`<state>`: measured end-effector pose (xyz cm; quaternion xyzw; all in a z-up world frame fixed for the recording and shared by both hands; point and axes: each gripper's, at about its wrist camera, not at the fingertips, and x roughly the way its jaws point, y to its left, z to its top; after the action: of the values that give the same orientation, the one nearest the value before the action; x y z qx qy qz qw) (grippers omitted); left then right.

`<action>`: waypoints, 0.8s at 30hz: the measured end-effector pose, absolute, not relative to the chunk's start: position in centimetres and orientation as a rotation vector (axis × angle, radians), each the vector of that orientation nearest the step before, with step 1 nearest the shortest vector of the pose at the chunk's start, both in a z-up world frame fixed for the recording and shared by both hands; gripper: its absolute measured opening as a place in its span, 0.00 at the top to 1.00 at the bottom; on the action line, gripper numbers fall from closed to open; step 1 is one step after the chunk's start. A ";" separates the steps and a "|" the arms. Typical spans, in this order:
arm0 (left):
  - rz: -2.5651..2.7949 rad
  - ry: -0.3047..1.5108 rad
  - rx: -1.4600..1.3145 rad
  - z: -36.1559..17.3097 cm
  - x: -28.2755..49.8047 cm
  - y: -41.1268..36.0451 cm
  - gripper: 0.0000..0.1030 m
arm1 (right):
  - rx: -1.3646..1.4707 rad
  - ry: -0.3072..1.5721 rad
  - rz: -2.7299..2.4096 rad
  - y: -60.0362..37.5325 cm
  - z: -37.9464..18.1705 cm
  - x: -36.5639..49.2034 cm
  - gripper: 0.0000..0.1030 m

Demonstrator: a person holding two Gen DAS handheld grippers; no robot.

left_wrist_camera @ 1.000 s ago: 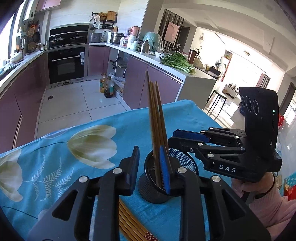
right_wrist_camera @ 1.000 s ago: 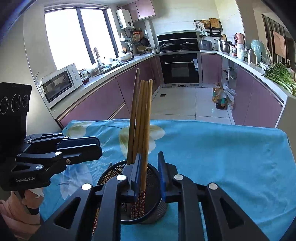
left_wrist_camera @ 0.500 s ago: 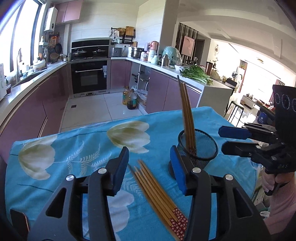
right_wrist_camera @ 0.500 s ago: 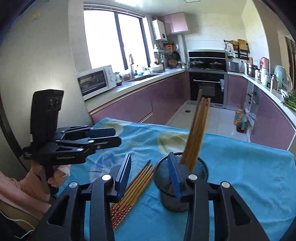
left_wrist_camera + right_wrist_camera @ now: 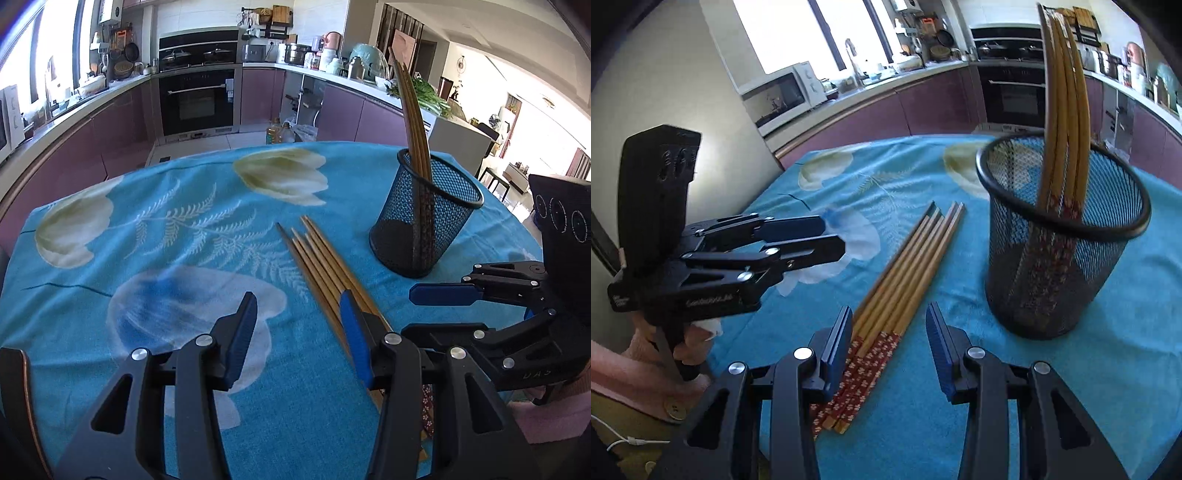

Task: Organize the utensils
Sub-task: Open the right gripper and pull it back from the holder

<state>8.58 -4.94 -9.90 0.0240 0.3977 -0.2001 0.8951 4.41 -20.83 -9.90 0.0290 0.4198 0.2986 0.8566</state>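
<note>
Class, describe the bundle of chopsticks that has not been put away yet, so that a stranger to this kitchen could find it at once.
Start at the table's blue flowered cloth and find the black mesh cup. Beside it lies a bundle of wooden chopsticks, flat on the cloth, side by side. Unlike the chopsticks standing in the cup, these lie down, their red patterned ends nearest the right gripper.

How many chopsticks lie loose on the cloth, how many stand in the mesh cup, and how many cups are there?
Loose chopsticks on the cloth: 6 (they overlap, so this is approximate)
Chopsticks in the cup: 4
Mesh cup: 1
Total: 11
</note>
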 end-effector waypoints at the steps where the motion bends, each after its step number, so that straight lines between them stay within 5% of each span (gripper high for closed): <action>1: -0.415 0.840 0.051 -10.2 8.5 -5.1 0.55 | 0.063 0.891 0.614 -20.9 -10.2 4.5 0.62; 24: -0.412 0.913 0.094 -12.8 8.7 -7.1 0.50 | -0.056 0.892 0.507 -18.8 -11.4 5.2 0.62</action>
<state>8.73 -7.09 -12.82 0.0453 0.4377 -0.1972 0.8761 5.17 -18.83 -11.42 -0.0267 0.4267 0.2427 0.8708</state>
